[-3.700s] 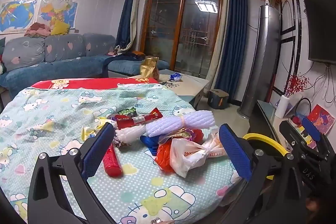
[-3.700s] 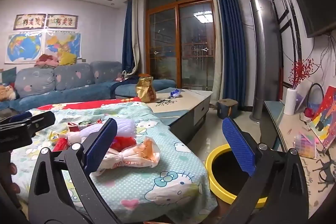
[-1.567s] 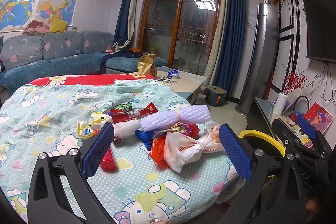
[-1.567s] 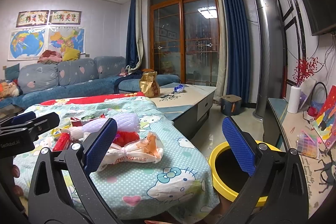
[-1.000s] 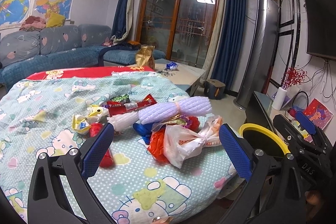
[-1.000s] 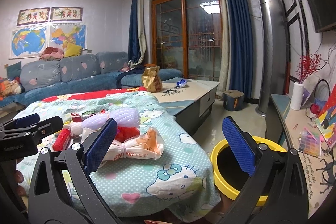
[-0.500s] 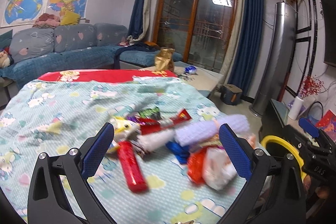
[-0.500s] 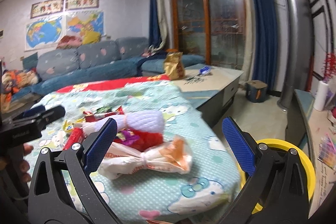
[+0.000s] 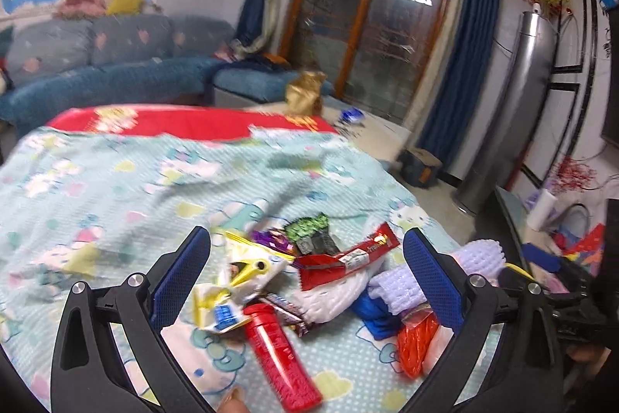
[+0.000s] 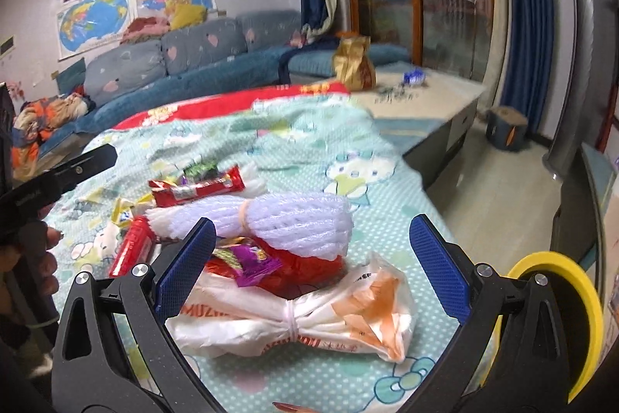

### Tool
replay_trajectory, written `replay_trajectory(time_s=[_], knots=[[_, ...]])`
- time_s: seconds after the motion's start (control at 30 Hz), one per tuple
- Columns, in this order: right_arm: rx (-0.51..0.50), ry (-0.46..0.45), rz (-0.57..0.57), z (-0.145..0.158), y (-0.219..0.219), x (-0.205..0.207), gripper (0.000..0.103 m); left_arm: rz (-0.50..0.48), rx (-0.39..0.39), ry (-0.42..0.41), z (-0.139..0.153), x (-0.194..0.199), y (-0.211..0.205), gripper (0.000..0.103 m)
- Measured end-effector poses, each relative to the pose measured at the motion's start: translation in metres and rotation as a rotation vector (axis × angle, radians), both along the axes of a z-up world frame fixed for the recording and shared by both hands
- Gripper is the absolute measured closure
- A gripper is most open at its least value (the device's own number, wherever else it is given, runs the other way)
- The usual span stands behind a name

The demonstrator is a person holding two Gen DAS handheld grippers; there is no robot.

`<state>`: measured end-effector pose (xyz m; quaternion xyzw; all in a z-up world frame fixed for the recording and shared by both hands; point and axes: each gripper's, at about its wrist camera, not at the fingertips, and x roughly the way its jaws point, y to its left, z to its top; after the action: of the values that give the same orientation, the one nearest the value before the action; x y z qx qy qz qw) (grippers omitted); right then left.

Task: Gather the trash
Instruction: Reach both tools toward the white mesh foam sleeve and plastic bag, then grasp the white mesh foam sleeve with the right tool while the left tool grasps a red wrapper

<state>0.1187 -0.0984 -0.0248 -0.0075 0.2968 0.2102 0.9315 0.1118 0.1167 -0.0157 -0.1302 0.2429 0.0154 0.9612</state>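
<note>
Tied bag near cloth edge, bin beyond

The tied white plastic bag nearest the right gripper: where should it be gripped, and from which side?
Probably at the cinched waist of the white plastic bag, where a band pinches it narrow. It lies crosswise before the open right gripper, so a straight-ahead approach from the near edge should let the fingers close across that thin middle.

Counted on the bedspread: one red tube, one red snack wrapper, two foam net sleeves, one tied white plastic bag. Beside the bed: one yellow-rimmed bin. Remaining small wrappers too blurred to count.
</note>
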Motion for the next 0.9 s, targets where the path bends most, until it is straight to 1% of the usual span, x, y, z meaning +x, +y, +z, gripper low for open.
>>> replay_trajectory(time_s=[0.03,0.1,0.17,0.2,0.23,0.27,0.3,0.33,0.4,0.43,0.5,0.53,0.57,0.6,0.63,0.67,0.77,0.9], knots=[[0.007,0.029,-0.001,-0.002,-0.001,0.005,0.011,-0.020,-0.008,0.019,-0.003,0.005,0.002,0.007],[0.027,0.073,0.008,-0.008,-0.006,0.023,0.016,-0.066,-0.017,0.059,-0.010,0.016,0.001,0.009],[0.054,0.117,0.022,-0.013,-0.007,0.032,0.027,-0.113,-0.024,0.082,-0.016,0.025,-0.001,0.021],[0.066,0.137,0.032,-0.015,-0.007,0.035,0.033,-0.133,-0.025,0.102,-0.020,0.030,-0.001,0.022],[0.072,0.150,0.040,-0.017,-0.007,0.038,0.036,-0.145,-0.033,0.120,-0.024,0.035,-0.001,0.025],[0.080,0.164,0.054,-0.019,-0.006,0.041,0.044,-0.154,-0.043,0.128,-0.027,0.039,-0.001,0.030],[0.085,0.170,0.068,-0.020,-0.006,0.042,0.051,-0.164,-0.058,0.138,-0.030,0.042,-0.001,0.032],[0.092,0.179,0.093,-0.021,-0.005,0.042,0.053,-0.170,-0.068,0.148,-0.033,0.045,-0.001,0.034],[0.095,0.182,0.116,-0.021,-0.003,0.041,0.062,-0.179,-0.084,0.163,-0.036,0.048,-0.003,0.039],[0.092,0.179,0.123,-0.021,-0.002,0.041,0.063,-0.181,-0.088,0.165,-0.038,0.047,-0.004,0.044],[0.089,0.168,0.131,-0.020,-0.002,0.039,0.072,-0.184,-0.086,0.172,-0.040,0.047,-0.007,0.051],[0.089,0.163,0.133,-0.019,-0.003,0.039,0.073,-0.188,-0.087,0.172,-0.041,0.047,-0.008,0.058],[0.088,0.156,0.130,-0.018,-0.003,0.038,0.075,-0.187,-0.085,0.174,-0.042,0.048,-0.009,0.066],[0.088,0.150,0.129,-0.017,-0.003,0.037,0.079,-0.186,-0.080,0.175,-0.042,0.047,-0.010,0.071],[0.089,0.147,0.130,-0.017,-0.003,0.038,0.081,-0.185,-0.076,0.175,-0.043,0.047,-0.009,0.081],[0.090,0.143,0.130,-0.016,-0.004,0.037,0.082,-0.187,-0.077,0.173,-0.042,0.046,-0.010,0.087],[0.096,0.130,0.128,-0.013,-0.005,0.034,0.084,-0.195,-0.074,0.159,-0.038,0.045,-0.012,0.094],[0.105,0.107,0.131,-0.008,-0.007,0.030,0.087,-0.201,-0.048,0.118,-0.026,0.038,-0.016,0.096]])
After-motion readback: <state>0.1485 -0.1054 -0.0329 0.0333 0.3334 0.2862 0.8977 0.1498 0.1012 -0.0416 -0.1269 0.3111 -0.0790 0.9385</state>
